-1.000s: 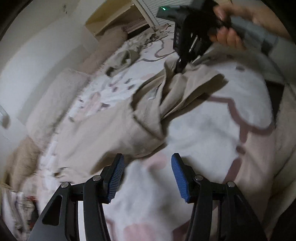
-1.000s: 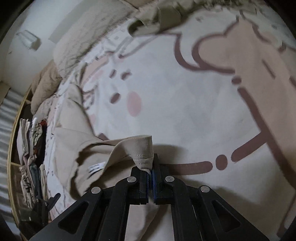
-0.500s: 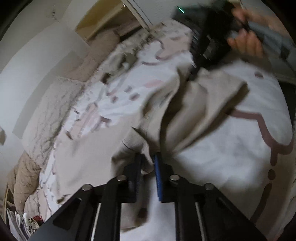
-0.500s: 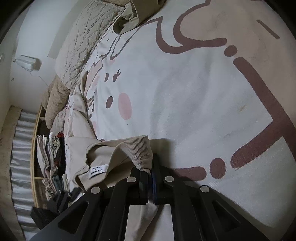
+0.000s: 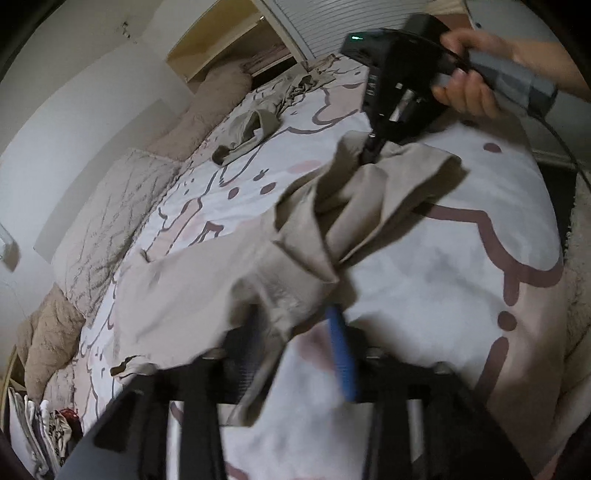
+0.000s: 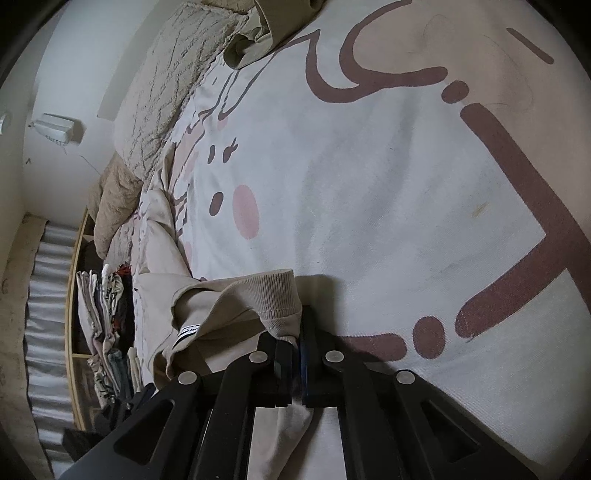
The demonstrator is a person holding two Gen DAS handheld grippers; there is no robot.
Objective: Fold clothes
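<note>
A beige sweatshirt (image 5: 207,295) lies crumpled across the cartoon-print bed cover (image 5: 443,277). My left gripper (image 5: 295,343) is blurred at the sweatshirt's near edge. Its fingers stand apart, and a fold of the cloth hangs loose between them, against the left one. My right gripper (image 5: 371,147), held by a hand (image 5: 465,88), lifts the sweatshirt's far end off the bed. In the right wrist view that gripper (image 6: 295,339) is shut on the ribbed cuff (image 6: 266,295) of the sweatshirt, whose white label (image 6: 188,330) shows.
An olive garment (image 5: 247,129) lies bunched further up the bed, also visible in the right wrist view (image 6: 266,33). Textured pillows (image 5: 110,206) line the wall side. A shelf with stacked clothes (image 6: 107,325) stands beside the bed.
My left gripper closed on the sweatshirt's near edge half a second ago and its fingers have now spread apart again. The right gripper kept its hold on the cuff and lifted it slightly.
</note>
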